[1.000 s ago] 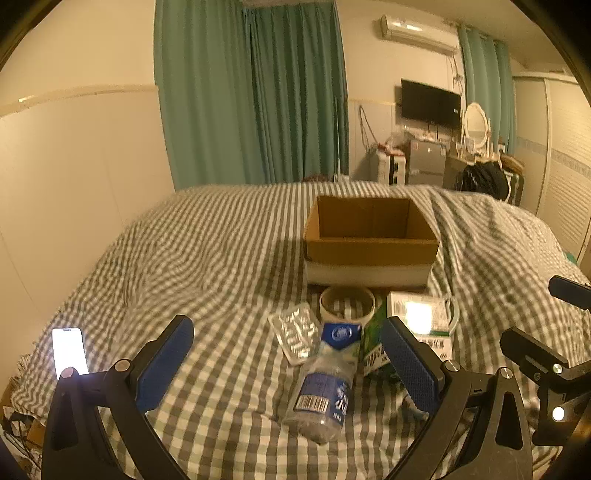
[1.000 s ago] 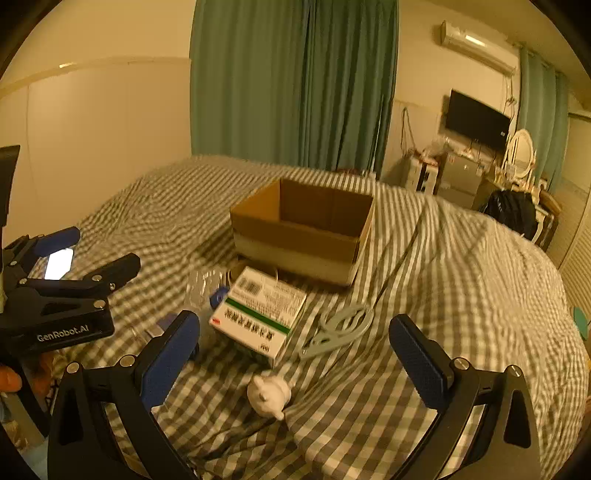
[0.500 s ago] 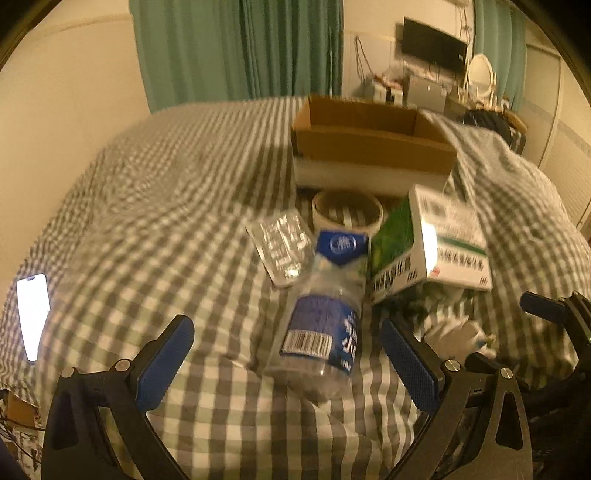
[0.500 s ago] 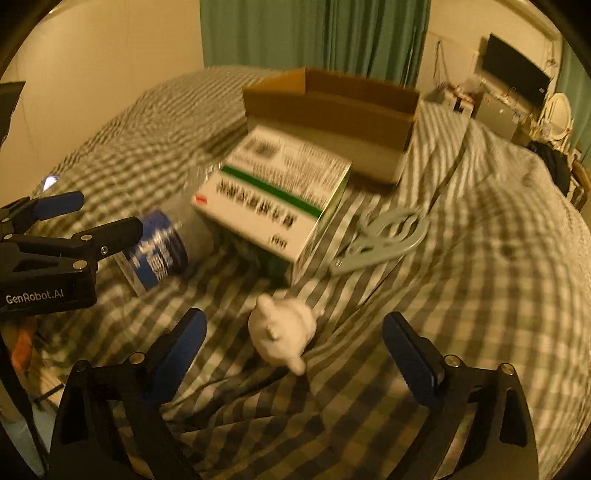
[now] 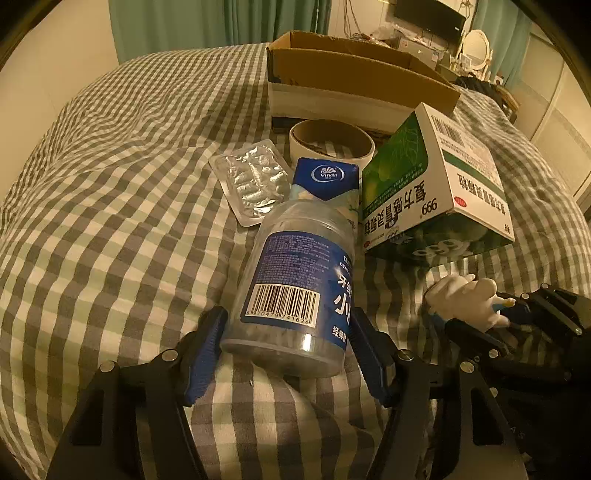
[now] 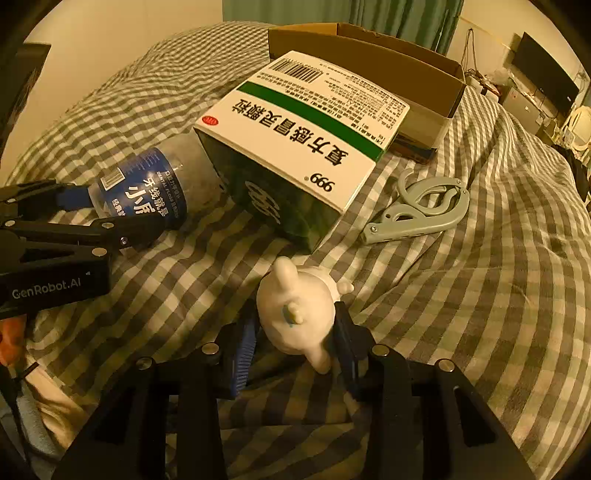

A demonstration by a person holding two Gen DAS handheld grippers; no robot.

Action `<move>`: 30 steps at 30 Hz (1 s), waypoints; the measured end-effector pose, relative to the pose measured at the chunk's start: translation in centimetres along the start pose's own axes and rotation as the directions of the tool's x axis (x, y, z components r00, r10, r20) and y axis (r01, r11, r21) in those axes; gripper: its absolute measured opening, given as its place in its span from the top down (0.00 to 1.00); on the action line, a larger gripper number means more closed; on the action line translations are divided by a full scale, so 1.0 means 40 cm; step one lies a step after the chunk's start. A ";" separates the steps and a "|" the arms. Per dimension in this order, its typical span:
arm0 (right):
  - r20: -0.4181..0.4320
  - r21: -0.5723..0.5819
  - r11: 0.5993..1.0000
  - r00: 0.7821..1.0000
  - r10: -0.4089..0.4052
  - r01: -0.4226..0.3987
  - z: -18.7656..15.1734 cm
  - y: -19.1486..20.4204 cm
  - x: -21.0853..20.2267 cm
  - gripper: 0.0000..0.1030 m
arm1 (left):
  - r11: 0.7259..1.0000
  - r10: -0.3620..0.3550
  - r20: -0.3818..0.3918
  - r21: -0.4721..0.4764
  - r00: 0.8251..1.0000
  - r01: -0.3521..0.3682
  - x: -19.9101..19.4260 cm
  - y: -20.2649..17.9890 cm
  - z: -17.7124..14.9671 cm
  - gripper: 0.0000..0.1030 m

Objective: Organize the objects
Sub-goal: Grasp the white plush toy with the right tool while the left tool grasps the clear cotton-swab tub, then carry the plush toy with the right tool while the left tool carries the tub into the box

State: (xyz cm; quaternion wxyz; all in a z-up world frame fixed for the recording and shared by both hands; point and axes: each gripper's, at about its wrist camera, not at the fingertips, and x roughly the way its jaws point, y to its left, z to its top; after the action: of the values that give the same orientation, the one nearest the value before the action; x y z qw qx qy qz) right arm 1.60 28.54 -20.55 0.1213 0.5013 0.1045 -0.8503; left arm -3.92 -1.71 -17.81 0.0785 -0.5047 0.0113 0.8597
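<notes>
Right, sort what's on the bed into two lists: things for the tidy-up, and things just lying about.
For the job:
- clear plastic floss-pick jar with blue label, in the left tool
- white toy figure, in the right tool
- open brown cardboard box
- green-and-white medicine carton
- silver blister pack
- grey plastic folding hanger

Lying about:
- black television
- green curtains

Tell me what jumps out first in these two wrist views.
Each claw is clamped on something: the left claw grips the base of a clear floss-pick jar lying on the checked bedspread, and the right claw pinches a small white figurine. Just behind them a big green-and-white 999 medicine box sits tilted, with the open cardboard box beyond.
</notes>
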 end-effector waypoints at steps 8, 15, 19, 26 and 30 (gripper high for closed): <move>0.102 -0.018 1.000 0.995 0.015 -0.013 -0.002 0.007 -0.101 0.62 | 0.999 -0.049 0.094 0.005 0.994 0.048 -0.083 0.004 0.001 0.36; 0.253 -0.048 0.998 0.967 -0.027 0.041 0.044 0.020 -0.252 0.62 | 0.996 -0.082 0.218 0.035 0.973 0.076 -0.215 0.008 0.042 0.38; 0.303 -0.053 0.997 0.953 -0.028 0.047 0.083 0.002 -0.299 0.62 | 0.995 -0.094 0.256 0.053 0.962 0.083 -0.250 0.006 0.098 0.38; 0.387 -0.033 0.998 0.921 -0.044 0.062 0.227 -0.059 -0.363 0.62 | 0.994 -0.080 0.363 0.094 0.928 0.048 -0.323 -0.022 0.246 0.38; 0.434 -0.006 0.998 0.900 -0.047 0.055 0.331 -0.117 -0.397 0.62 | 0.995 -0.063 0.413 0.095 0.908 0.026 -0.352 -0.052 0.358 0.38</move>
State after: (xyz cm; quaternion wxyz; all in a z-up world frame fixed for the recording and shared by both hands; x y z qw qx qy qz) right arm -3.38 30.62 -0.04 0.1237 0.2956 0.0960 -0.9424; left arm -9.28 0.00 1.56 0.1207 -0.3064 0.0202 0.9440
